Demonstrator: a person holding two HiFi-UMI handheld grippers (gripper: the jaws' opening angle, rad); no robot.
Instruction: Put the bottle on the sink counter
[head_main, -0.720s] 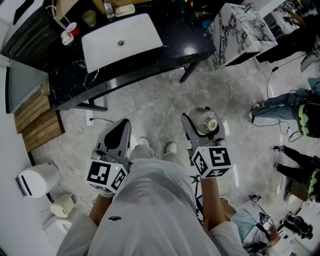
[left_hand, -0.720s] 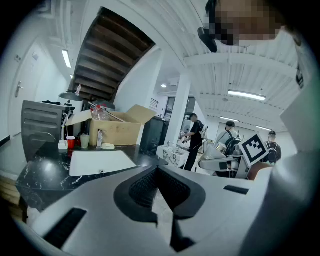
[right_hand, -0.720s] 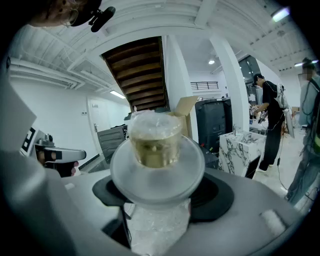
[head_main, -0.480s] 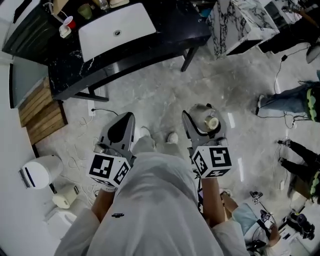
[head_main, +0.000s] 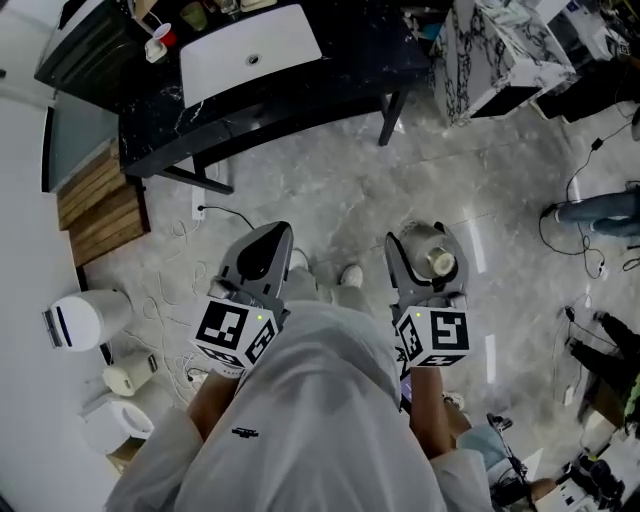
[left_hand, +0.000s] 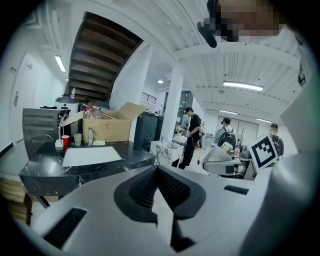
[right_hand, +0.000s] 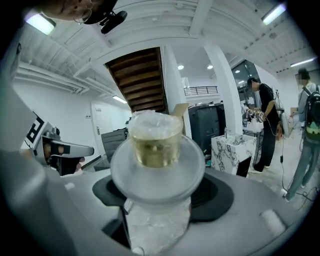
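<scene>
My right gripper (head_main: 427, 262) is shut on a clear plastic bottle (head_main: 434, 256) with a pale cap, held upright above the floor; in the right gripper view the bottle (right_hand: 157, 150) fills the space between the jaws. My left gripper (head_main: 264, 254) is shut with nothing in it, its dark pads (left_hand: 145, 189) meeting. The black marble sink counter (head_main: 330, 60) with its white basin (head_main: 250, 50) stands at the top of the head view, well ahead of both grippers. In the left gripper view the sink counter (left_hand: 80, 162) lies at the left.
A red cup (head_main: 163, 37), a green cup and small bottles stand on the counter's far left. A marble-patterned block (head_main: 505, 55) stands at the right. Wooden slats (head_main: 95, 205), a white appliance (head_main: 85, 320) and cables lie on the floor at the left. People stand at the right.
The head view has shifted: the counter now sits further right and the floor more in view. Both grippers keep their pose, the right one still holding the bottle.
</scene>
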